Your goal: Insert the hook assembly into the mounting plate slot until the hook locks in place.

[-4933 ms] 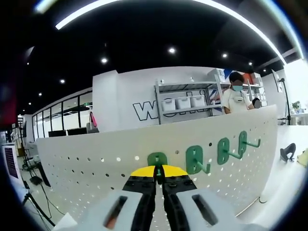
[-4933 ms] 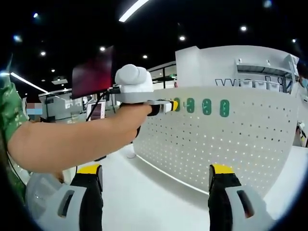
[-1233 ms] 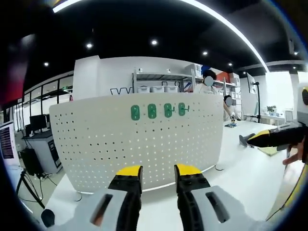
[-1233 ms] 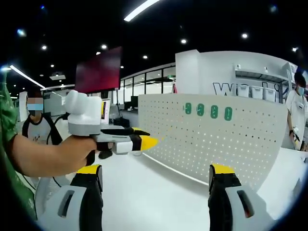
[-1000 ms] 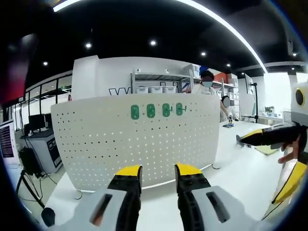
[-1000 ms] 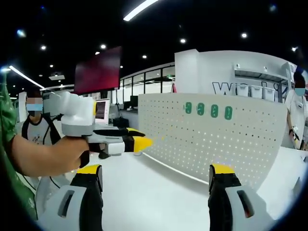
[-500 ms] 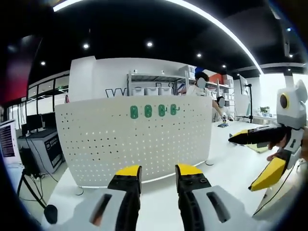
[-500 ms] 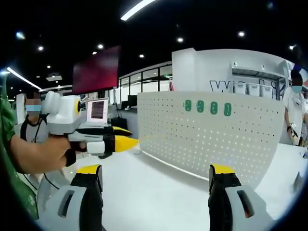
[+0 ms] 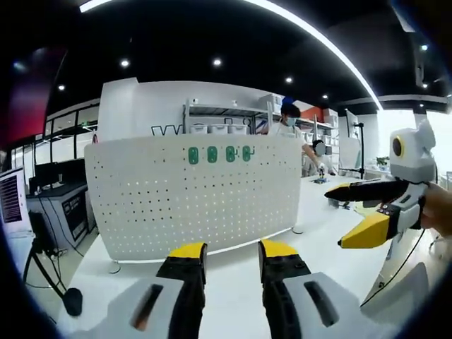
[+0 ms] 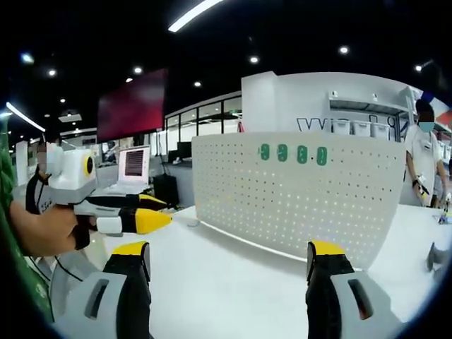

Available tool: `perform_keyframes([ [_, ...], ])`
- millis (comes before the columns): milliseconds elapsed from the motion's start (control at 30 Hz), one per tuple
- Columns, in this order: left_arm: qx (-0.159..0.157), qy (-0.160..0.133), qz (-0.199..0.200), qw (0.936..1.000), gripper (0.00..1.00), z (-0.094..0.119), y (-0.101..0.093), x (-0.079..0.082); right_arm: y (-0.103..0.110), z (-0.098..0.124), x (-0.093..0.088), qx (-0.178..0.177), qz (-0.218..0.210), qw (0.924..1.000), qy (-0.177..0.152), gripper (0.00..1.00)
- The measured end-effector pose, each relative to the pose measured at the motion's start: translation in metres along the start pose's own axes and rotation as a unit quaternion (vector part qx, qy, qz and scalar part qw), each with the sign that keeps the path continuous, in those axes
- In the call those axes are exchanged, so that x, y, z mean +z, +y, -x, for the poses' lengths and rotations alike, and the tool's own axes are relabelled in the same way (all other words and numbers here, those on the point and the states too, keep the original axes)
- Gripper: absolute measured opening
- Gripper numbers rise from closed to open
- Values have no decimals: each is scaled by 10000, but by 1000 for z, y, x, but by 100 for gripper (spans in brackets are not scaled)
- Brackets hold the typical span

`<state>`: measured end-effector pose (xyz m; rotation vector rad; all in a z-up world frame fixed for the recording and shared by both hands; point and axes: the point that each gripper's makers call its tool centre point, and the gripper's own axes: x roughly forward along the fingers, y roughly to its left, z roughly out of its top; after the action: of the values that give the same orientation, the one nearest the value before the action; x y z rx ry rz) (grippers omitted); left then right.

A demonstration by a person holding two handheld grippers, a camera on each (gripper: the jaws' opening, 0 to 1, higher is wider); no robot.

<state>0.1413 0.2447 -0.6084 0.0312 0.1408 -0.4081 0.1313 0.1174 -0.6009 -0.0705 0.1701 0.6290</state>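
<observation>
Both grippers hang back from the white pegboard [image 9: 194, 194], and four green hooks [image 9: 217, 154] sit in a row along its top edge.

In the left gripper view, the left gripper [image 9: 227, 256] sits low in front of the pegboard, its yellow-tipped jaws a narrow gap apart with nothing between them. The hooks line up just under the board's upper rim, well apart from those jaws. To the right of the pegboard the right gripper [image 9: 351, 216] comes in, its jaws spread wide and empty. In the right gripper view, the left gripper [image 10: 151, 212] hovers to the left of the pegboard [image 10: 296, 205], held in a hand [image 10: 44, 229]. The four hooks [image 10: 292, 153] run along the board's top. The right gripper [image 10: 227, 259] shows its jaws wide apart on either side of the white table [image 10: 226, 282] below the board. A person [image 10: 419, 162] stands at the pegboard's right end.
</observation>
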Motion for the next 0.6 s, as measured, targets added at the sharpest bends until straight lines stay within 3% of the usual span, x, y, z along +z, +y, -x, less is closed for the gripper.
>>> perform_keyframes([
  [367, -49, 29, 108, 9999, 40, 10, 2, -6, -18, 13, -1, -719, -97, 9967, -367, 96],
  [600, -142, 18, 323, 9994, 57, 10, 0, -7, -28, 20, 9, -1055, -199, 9915, -738, 100],
])
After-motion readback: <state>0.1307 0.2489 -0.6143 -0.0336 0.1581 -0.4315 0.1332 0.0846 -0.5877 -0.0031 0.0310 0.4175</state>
